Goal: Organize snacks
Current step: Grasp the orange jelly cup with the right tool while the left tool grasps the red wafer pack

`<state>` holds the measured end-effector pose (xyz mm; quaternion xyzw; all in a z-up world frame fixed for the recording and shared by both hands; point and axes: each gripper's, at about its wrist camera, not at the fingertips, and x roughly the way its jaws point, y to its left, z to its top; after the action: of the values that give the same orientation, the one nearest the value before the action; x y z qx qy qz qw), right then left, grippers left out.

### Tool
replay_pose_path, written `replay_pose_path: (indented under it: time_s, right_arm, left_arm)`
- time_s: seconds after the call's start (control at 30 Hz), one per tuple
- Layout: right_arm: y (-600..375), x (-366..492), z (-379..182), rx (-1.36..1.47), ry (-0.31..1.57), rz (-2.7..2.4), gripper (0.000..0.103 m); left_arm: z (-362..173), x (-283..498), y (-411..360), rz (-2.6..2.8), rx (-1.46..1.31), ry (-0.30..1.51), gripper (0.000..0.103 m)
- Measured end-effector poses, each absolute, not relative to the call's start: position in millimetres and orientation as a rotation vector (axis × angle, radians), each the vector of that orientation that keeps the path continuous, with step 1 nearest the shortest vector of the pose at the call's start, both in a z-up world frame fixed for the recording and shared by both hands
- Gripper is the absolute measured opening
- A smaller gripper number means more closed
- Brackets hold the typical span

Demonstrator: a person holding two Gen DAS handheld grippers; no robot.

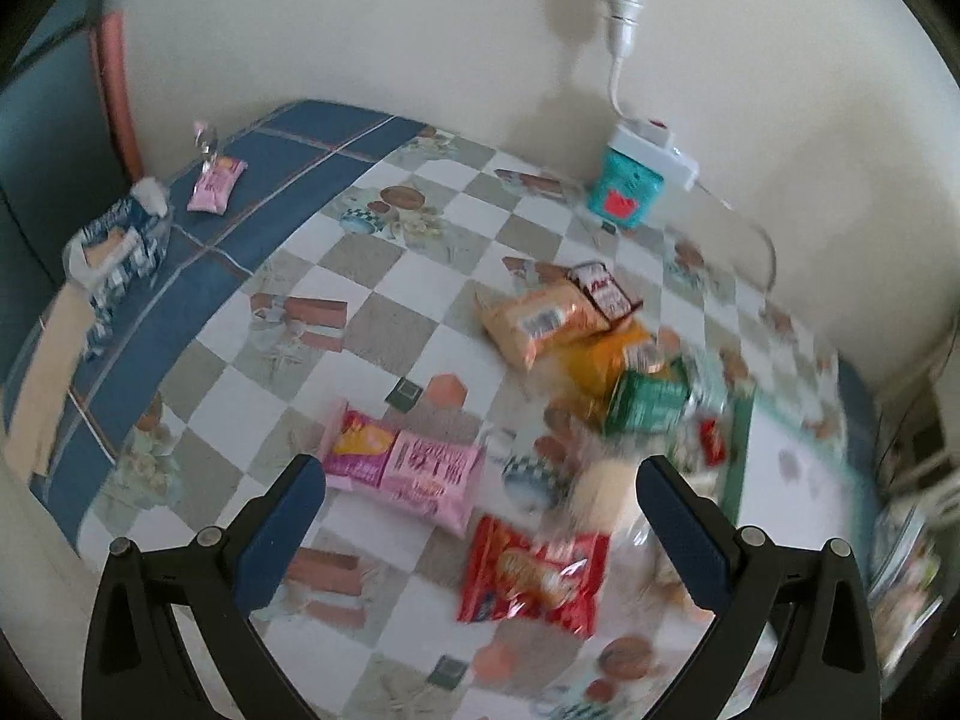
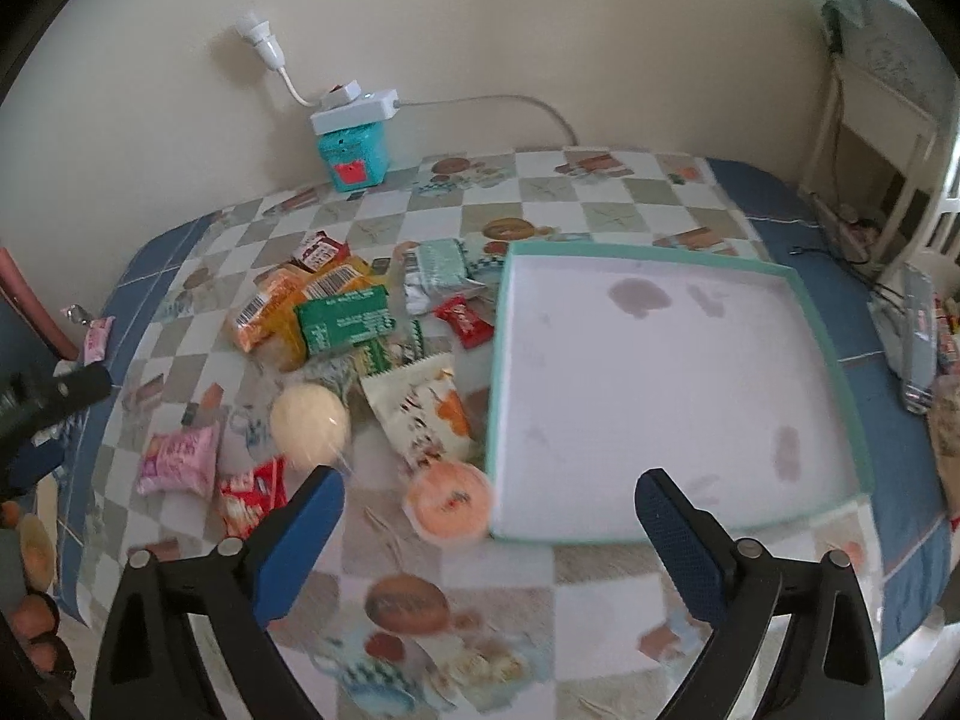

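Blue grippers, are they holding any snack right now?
No. The left gripper and right gripper both hang above the table with jaws wide open, holding nothing.

You get no legible text in either view; motion blur and fisheye kill it. Barcodes show on the orange packet (image 2: 264, 315) and the yellow packet (image 2: 333, 282), digits unreadable. White print lines on the green packet (image 2: 342, 318), too blurred to read. Pink packet (image 1: 435, 474) carries large pink characters, not decipherable. Red packet (image 1: 531, 573) and small red wrapper (image 2: 465, 321) show logos, no readable letters. Teal box (image 2: 353, 150) at the far wall has a red label, blank as far as you can tell.
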<state>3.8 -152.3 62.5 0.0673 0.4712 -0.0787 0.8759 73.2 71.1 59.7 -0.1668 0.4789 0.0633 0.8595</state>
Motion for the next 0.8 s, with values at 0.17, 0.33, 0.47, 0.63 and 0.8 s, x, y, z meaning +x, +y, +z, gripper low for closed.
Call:
replay_pose_path:
  time_s: [0.17,0.33,0.47,0.63,0.8]
  right_arm:
    - [-151,27,51,0.188,1.014,-0.155,0.098]
    - [-163,42,31,0.269,1.078,-0.179,0.095]
    - [-167,43,25,0.276,1.084,-0.183,0.093]
    - [-171,41,20,0.270,1.083,-0.198,0.093]
    - [-169,41,12,0.277,1.116,-0.168,0.092]
  left_arm:
    - [48,85,71,0.204,-0.442,1.073,0.103]
    - [30,81,54,0.204,-0.466,1.099,0.103]
    - [-3,79,52,0.198,-0.498,1.172,0.103]
    - [-26,77,54,0.183,-0.565,1.235,0.103]
    - [-30,78,43,0.191,-0.520,1.271,0.103]
